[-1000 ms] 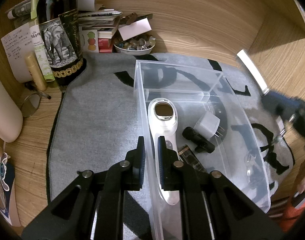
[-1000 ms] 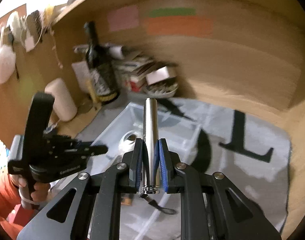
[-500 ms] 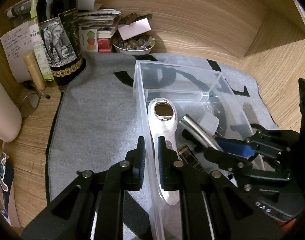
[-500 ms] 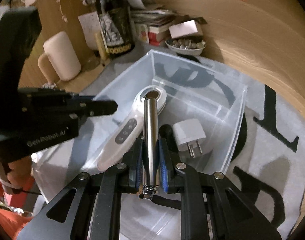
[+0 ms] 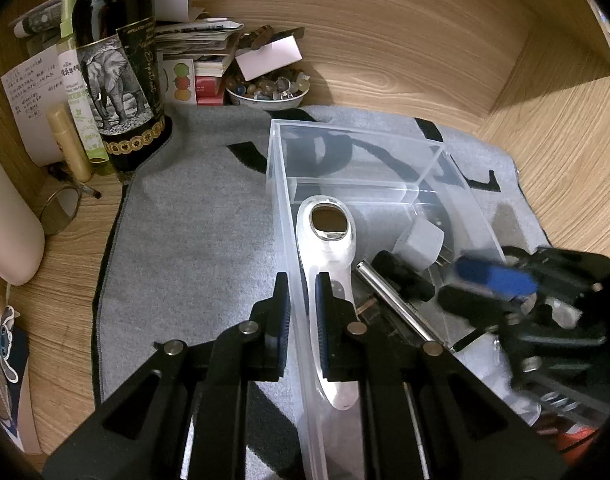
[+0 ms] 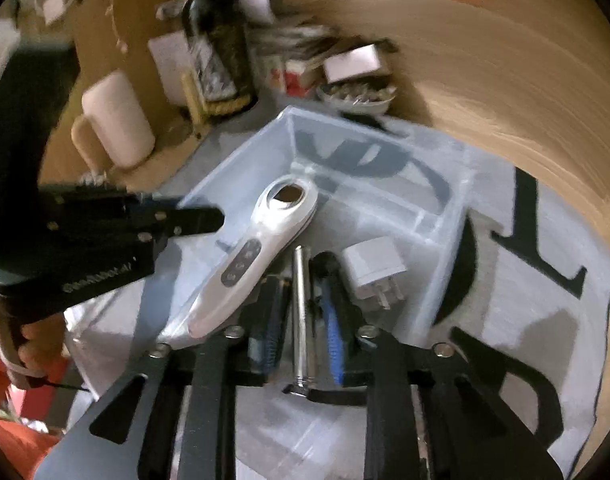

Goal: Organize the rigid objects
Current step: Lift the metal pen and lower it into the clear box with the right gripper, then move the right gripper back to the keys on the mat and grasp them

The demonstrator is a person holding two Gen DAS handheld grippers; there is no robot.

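- Left gripper (image 5: 301, 312): fingers nearly together, straddling the near left wall of the clear plastic bin (image 5: 281, 184), one finger outside and one inside. Whether the pads actually pinch the wall, cannot tell.
- Bin sits on a grey mat (image 5: 193, 240) with black lettering, on the wooden bench (image 5: 545, 128).
- Far left, off the mat: dark bottle (image 5: 117, 68) with elephant label, papers and a small bowl of stones (image 5: 269, 90) behind.
- Inside bin, leftmost: white handheld device (image 5: 329, 256), lying along the left wall, oval window facing up.
- Next to its right: metal cylinder (image 6: 301, 320), lying flat on the bin floor, a black strap at its near end.
- Beside that: a black item (image 5: 405, 276), partly hidden, and a white plug adapter (image 6: 375, 270), prongs toward the camera.
- Right gripper (image 6: 301, 340): jaws spread wide, blue pads clear of the cylinder on either side, holding nothing. Frame is motion-blurred.
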